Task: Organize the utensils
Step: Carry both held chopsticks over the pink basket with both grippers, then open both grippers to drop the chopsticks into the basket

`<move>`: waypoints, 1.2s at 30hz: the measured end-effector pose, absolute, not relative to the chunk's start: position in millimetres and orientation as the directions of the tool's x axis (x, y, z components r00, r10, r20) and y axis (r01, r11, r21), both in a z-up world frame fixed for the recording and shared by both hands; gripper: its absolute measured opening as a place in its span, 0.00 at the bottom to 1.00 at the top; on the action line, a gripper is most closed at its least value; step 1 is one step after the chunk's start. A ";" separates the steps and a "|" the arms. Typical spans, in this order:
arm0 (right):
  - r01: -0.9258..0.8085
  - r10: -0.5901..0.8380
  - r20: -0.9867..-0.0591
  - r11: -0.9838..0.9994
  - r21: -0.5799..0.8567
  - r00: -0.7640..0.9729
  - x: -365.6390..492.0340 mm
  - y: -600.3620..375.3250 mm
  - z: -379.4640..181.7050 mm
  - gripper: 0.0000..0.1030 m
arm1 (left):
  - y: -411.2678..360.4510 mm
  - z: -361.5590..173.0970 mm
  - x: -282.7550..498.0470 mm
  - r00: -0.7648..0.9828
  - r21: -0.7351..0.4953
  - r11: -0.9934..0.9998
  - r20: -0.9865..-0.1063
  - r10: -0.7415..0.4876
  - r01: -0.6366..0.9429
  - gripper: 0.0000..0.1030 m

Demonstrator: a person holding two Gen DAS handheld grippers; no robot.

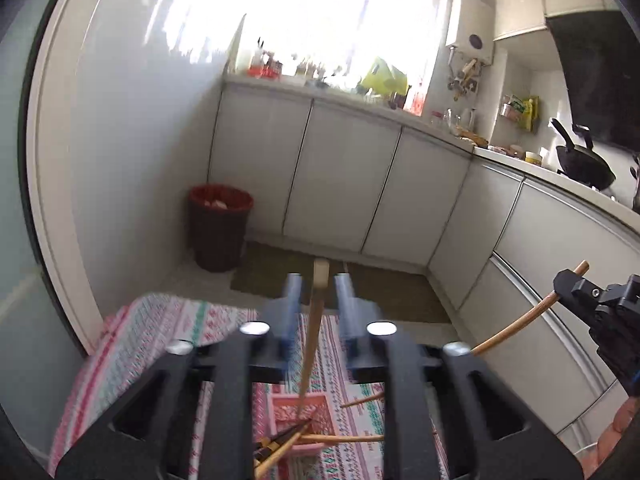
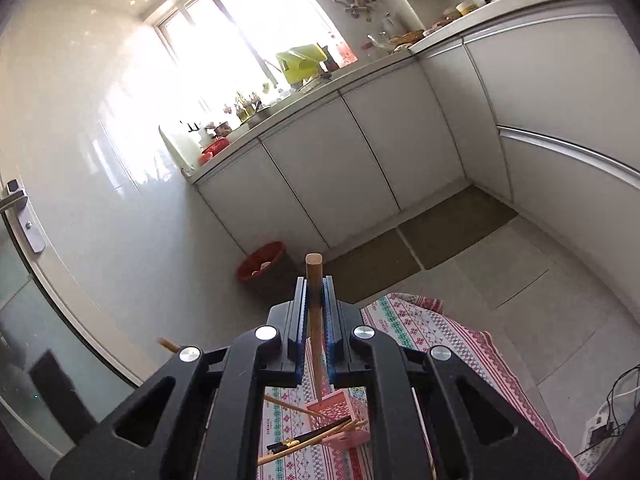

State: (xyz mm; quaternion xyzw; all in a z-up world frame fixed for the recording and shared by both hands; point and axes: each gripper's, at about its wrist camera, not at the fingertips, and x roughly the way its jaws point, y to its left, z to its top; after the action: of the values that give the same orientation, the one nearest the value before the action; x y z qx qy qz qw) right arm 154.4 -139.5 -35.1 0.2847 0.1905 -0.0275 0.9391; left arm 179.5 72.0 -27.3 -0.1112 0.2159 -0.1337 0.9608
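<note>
Nearest, a pink basket (image 2: 340,420) on the patterned cloth (image 2: 440,332) already takes several utensils, leaning out over its rim. Above it the right gripper (image 2: 316,300) is clamped on a wooden stick (image 2: 314,276), presumably to lower it in; the left gripper (image 1: 316,292) has its fingers apart around a pale utensil (image 1: 320,280), contact lost in blur. Basket contents are half hidden by gripper frames; beyond, the red bin (image 1: 220,224)

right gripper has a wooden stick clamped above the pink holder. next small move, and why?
Probably lower the right gripper straight down, then open. Its pads are shut on the wooden stick, whose lower end hangs just above the pink holder, which already holds other utensils.
</note>
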 end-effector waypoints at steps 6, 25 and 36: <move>0.154 0.052 -0.381 0.858 0.489 0.923 165.7 -125.9 -43.0 0.07 | 95.7 -17.2 173.6 0.890 -0.310 0.938 -0.369 -0.268 0.154 0.36; 0.181 0.022 -0.481 0.910 0.372 0.877 210.2 -91.1 -88.6 0.49 | 103.3 -4.8 169.1 0.898 -0.206 0.975 -0.410 -0.163 0.083 0.52; 0.221 -0.070 -0.456 0.932 0.287 0.887 177.3 -93.7 -70.4 0.50 | 94.5 2.0 156.5 0.907 -0.135 0.988 -0.402 -0.126 0.077 0.66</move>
State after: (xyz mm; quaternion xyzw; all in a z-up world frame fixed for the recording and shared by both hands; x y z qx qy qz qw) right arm 177.3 -93.7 -70.4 0.1679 0.2248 -0.0760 0.9568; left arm 156.5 94.5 2.0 -0.0580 0.2091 -0.0520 0.9748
